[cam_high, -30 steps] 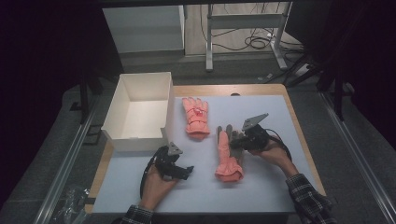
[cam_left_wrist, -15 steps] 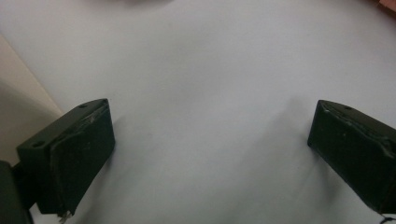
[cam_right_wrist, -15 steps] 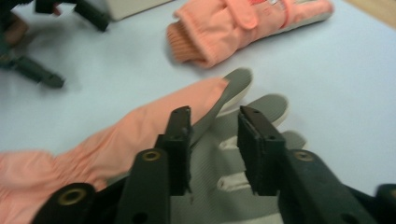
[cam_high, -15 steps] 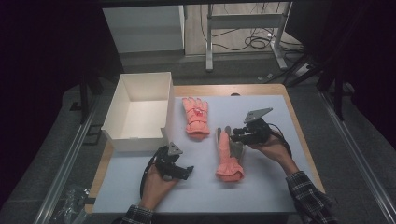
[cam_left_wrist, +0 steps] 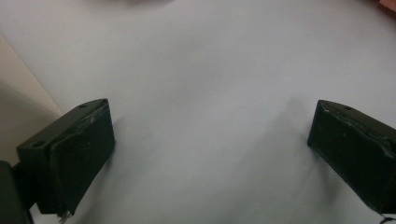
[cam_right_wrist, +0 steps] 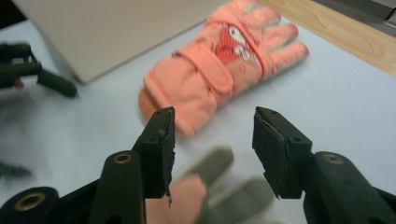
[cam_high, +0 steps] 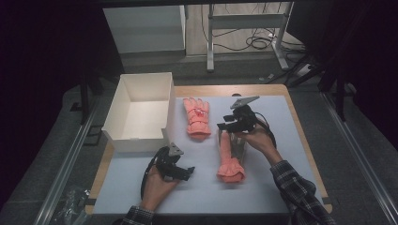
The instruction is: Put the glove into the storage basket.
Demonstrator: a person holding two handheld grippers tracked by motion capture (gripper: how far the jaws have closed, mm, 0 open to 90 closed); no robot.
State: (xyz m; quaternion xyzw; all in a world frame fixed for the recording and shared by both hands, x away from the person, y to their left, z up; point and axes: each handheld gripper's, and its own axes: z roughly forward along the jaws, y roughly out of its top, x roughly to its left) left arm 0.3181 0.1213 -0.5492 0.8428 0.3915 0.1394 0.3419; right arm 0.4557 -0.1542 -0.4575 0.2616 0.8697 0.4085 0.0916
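Two orange gloves lie on the pale blue table (cam_high: 281, 122): the near glove (cam_high: 230, 161), grey-fingered, at centre frame under the right gripper (cam_high: 230, 125), whose jaws gape; the far glove (cam_high: 197, 117), perhaps with a cartoon face, beside a white box (cam_high: 141, 112). Lower left, the left gripper (cam_high: 180, 169) rests spread wide. Cables litter the dark floor.

A metal frame (cam_high: 244, 28) and cables (cam_high: 256, 42) sit on the floor beyond the table (cam_high: 263, 89).
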